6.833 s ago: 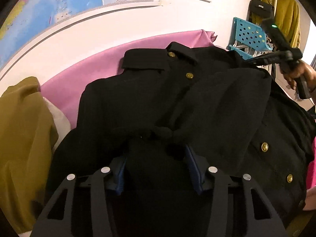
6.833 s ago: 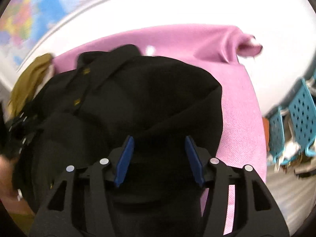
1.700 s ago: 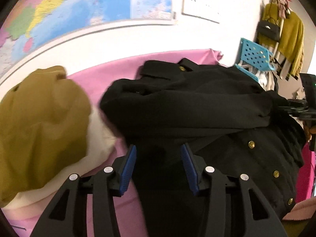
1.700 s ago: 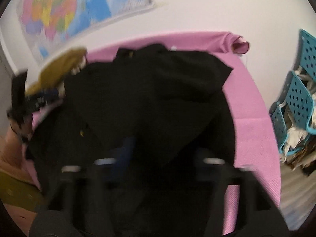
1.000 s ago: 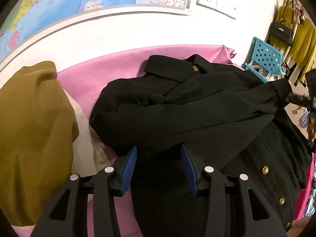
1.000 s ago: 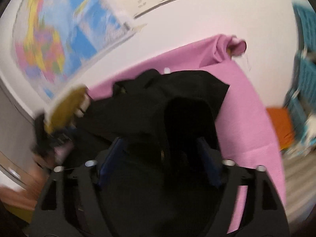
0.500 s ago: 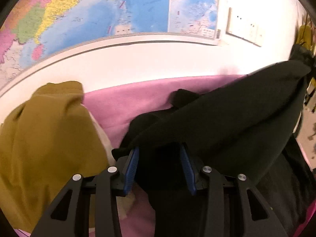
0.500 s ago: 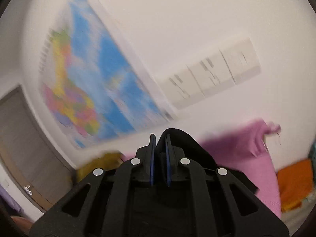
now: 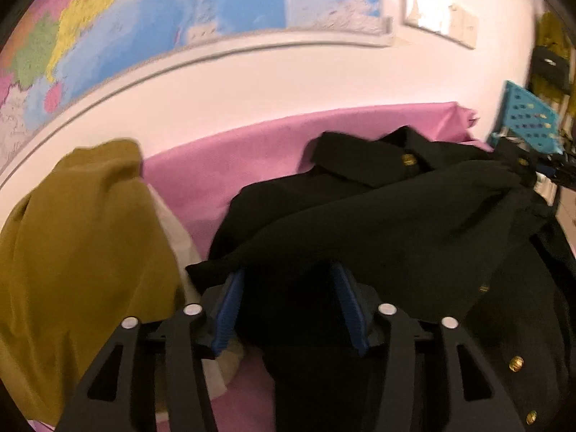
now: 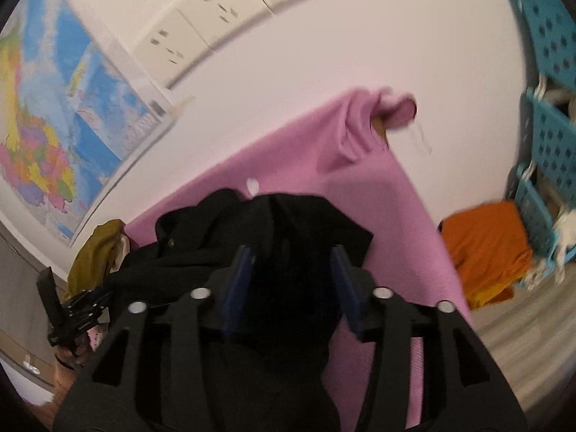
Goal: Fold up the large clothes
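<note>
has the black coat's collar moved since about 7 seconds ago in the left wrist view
Cannot tell. The black coat collar now sits right of where it did, yet the pink cloth and wall map shifted too, so the camera moved.

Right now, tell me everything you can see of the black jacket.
The black jacket is a dark, matte, woolly-looking garment with a flat collar and small gold buttons down its front. It lies partly folded on the pink cloth, one sleeve drawn across its body, beside a mustard garment. Its fabric sits between the blue pads of both the left hand-held gripper and the right hand-held gripper, whose jaws are opening.
</note>
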